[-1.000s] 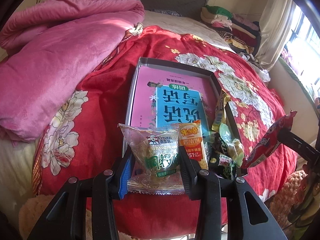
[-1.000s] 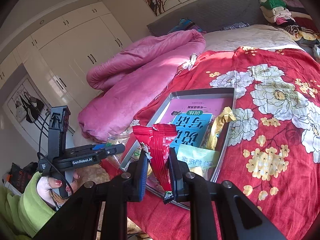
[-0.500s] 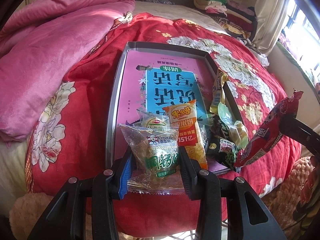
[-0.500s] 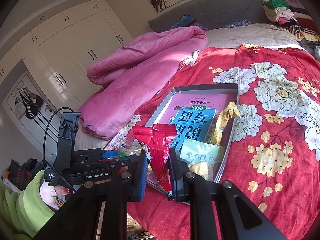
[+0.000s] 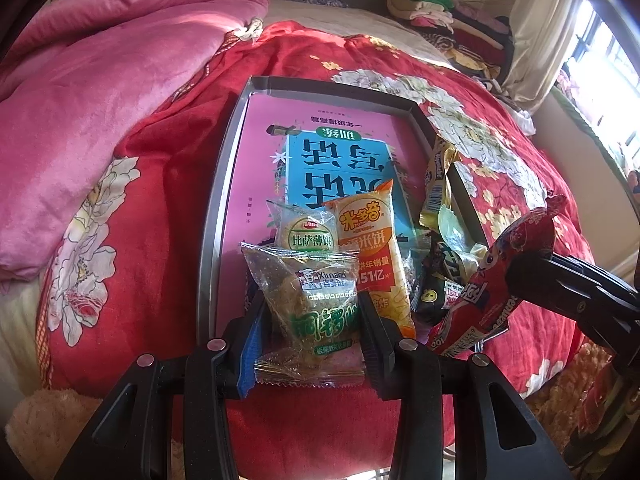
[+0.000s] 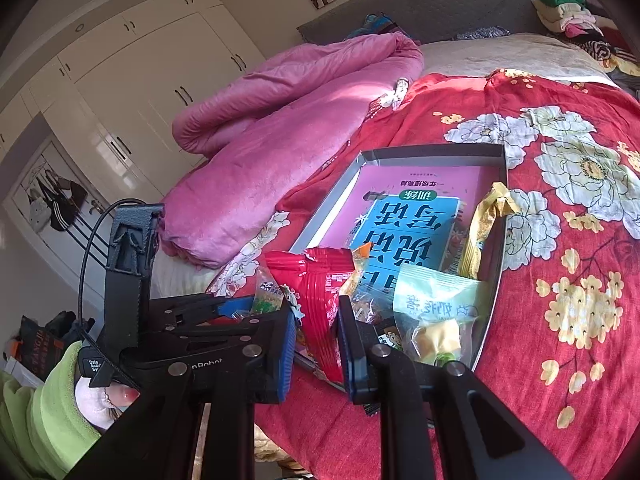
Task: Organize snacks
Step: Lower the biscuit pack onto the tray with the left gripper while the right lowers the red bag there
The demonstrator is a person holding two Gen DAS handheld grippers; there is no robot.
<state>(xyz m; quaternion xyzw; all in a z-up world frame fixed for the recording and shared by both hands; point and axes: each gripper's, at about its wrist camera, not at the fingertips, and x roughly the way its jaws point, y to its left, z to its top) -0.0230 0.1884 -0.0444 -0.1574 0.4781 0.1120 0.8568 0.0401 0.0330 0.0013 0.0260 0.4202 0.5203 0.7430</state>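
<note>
Both grippers have dropped toward the grey shallow tray's near edge, left gripper jaws clamping the clear green-print snack packet, right gripper jaws pinching the red foil snack pouch, drop-off looks next.

bed, red floral cover, grey tray (snacks inside), pink quilt

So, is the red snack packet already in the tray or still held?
Still held: the right tool pinches the red snack packet above the tray's near edge.
</note>
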